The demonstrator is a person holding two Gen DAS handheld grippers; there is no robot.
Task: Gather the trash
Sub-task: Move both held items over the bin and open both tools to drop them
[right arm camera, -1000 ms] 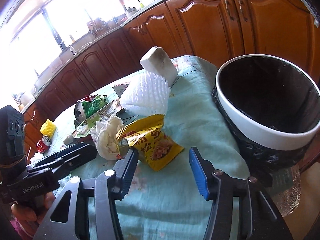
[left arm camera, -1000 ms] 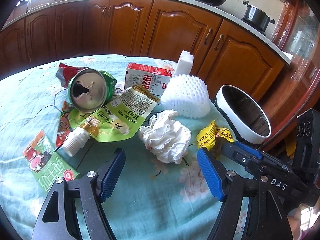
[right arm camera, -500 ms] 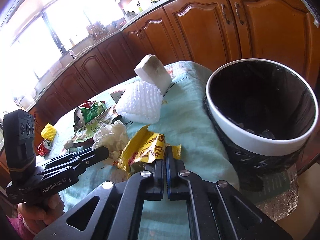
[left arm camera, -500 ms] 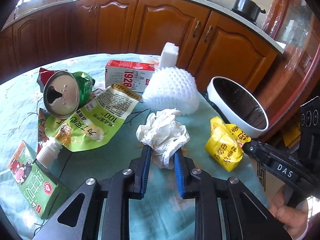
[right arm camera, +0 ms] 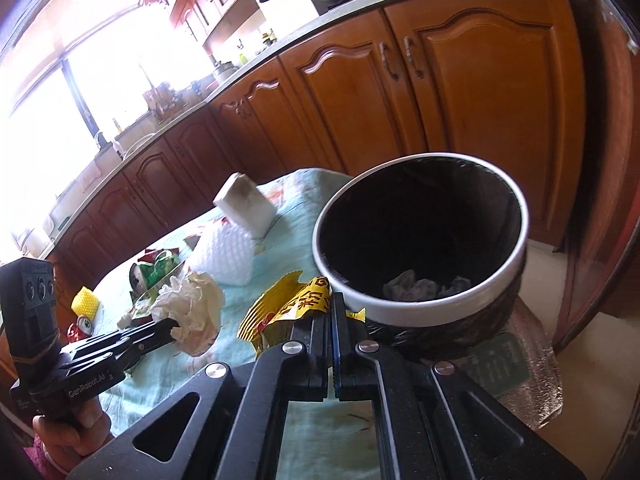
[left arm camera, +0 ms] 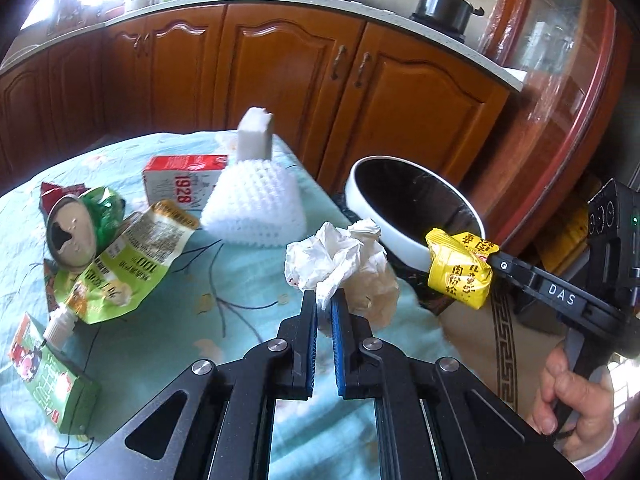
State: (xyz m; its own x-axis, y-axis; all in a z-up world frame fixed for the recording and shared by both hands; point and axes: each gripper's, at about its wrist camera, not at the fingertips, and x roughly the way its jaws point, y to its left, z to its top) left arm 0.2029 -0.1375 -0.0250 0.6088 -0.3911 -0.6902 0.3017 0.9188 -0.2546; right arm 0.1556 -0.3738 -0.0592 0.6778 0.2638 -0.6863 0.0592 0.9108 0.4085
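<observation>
A crumpled white paper ball (left arm camera: 336, 252) hangs lifted off the teal tablecloth. My left gripper (left arm camera: 325, 296) holds it by its lower edge, jaws closing tight with the pads pressing the paper. In the right wrist view the same paper ball (right arm camera: 196, 308) sits at the tip of the left gripper (right arm camera: 174, 326). My right gripper (right arm camera: 332, 300) is shut on a yellow snack wrapper (right arm camera: 288, 308), right beside the white rim of the black-lined trash bin (right arm camera: 420, 308). From the left wrist, the yellow wrapper (left arm camera: 460, 272) hangs just in front of the bin (left arm camera: 360, 200). Some crumpled scraps lie inside the bin.
On the table lie a white foam net (left arm camera: 256, 200) with a white block (left arm camera: 256, 136) behind it, a red and white carton (left arm camera: 180, 184), a green can (left arm camera: 76, 228), a green pouch (left arm camera: 132, 264) and a green box (left arm camera: 48, 376). Wooden cabinets stand behind. The bin stands off the table's right edge.
Both grippers went from open to shut, the left on the paper ball, the right on the yellow wrapper. Both then rose and carried their pieces toward the bin.
</observation>
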